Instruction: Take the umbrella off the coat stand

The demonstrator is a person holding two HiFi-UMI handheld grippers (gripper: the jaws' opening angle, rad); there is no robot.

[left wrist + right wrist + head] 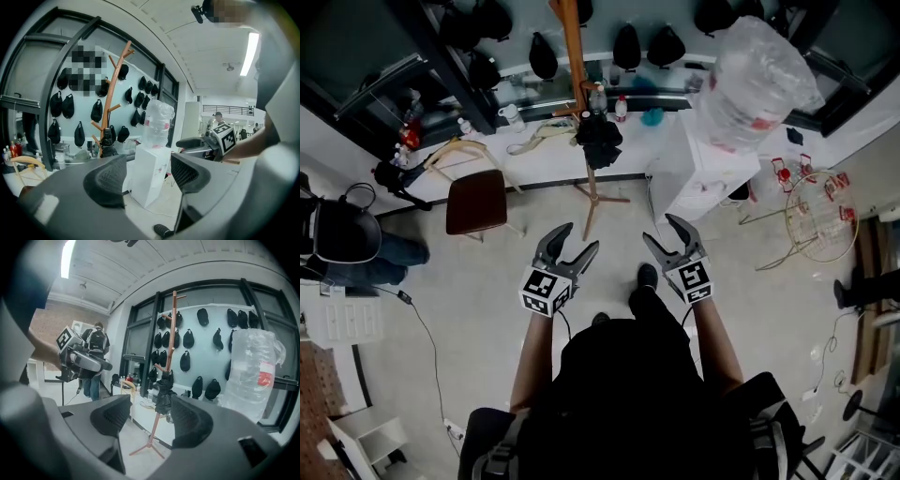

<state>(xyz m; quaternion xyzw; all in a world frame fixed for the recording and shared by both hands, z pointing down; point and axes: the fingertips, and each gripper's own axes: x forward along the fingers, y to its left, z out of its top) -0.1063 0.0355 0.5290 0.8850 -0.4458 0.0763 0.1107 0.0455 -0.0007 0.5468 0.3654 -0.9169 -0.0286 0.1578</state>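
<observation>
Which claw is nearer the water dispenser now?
Right. The right claw is just short of the water dispenser; the left claw is farther off, toward the coat stand.

- Pale floor [487, 309], a cable [427, 328] trailing across its left side.
- White bench [553, 161] along the far wall, brown chair [475, 202] in front.
- White water dispenser [698, 173], clear bottle [755, 80] on top.
- Teal wall [201, 348] with black hanging items [202, 316], dark window frames [47, 122].
- Ceiling strip light [248, 54] lit.

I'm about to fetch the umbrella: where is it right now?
In the head view, the black umbrella hangs on the orange coat stand, upper centre, left of the white water dispenser.
</observation>
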